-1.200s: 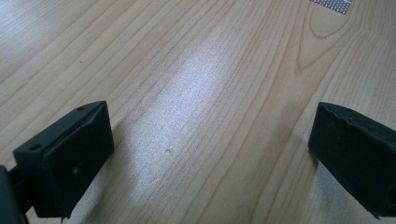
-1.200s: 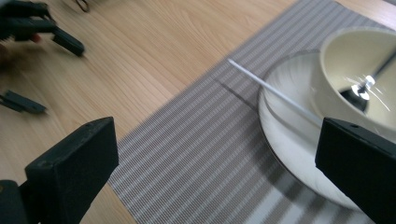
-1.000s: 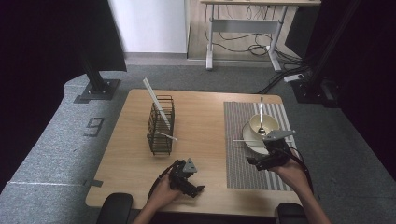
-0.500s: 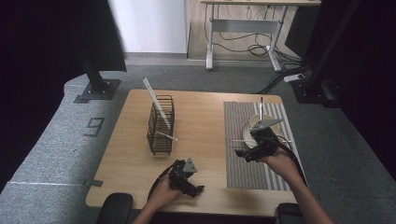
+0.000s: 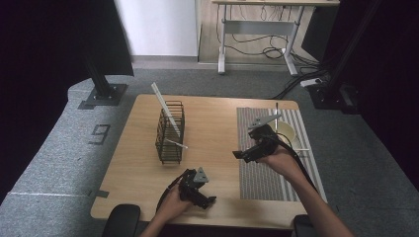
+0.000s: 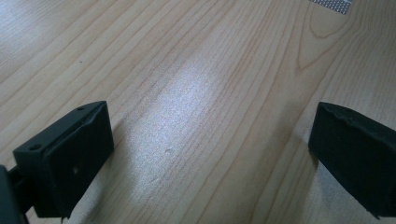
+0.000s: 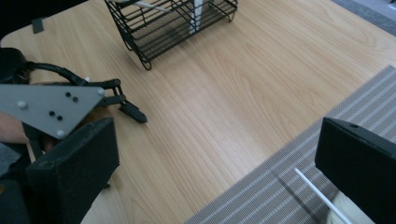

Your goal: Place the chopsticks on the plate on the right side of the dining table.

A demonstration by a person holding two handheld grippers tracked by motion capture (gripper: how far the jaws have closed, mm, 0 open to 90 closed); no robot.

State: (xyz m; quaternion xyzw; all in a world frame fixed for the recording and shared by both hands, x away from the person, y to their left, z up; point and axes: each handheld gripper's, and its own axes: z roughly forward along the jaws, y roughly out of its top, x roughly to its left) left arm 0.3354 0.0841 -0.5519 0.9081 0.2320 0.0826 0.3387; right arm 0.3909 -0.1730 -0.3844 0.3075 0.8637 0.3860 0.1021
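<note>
A black wire basket (image 5: 170, 132) stands on the left half of the wooden table (image 5: 212, 118), with a long white stick (image 5: 163, 106) leaning out of it and a shorter one (image 5: 177, 143) poking through its side. A white bowl (image 5: 287, 134) sits on the striped placemat (image 5: 269, 170). My right gripper (image 5: 242, 156) hovers open over the mat's left edge, pointing left. In the right gripper view its jaws (image 7: 217, 172) are wide apart and hold nothing, facing the basket (image 7: 173, 23). My left gripper (image 5: 202, 195) rests open near the front edge, its jaws (image 6: 210, 154) over bare wood.
A thin white stick (image 7: 317, 196) lies on the placemat (image 7: 280, 186) beside the bowl, and a dark utensil (image 5: 276, 112) stands in the bowl. The left gripper (image 7: 93, 102) lies between the basket and the table's front edge. Bare wood stretches between basket and mat.
My right gripper has moved left, away from the bowl to the mat's left edge, and turned toward the basket. The left gripper has stayed put.
</note>
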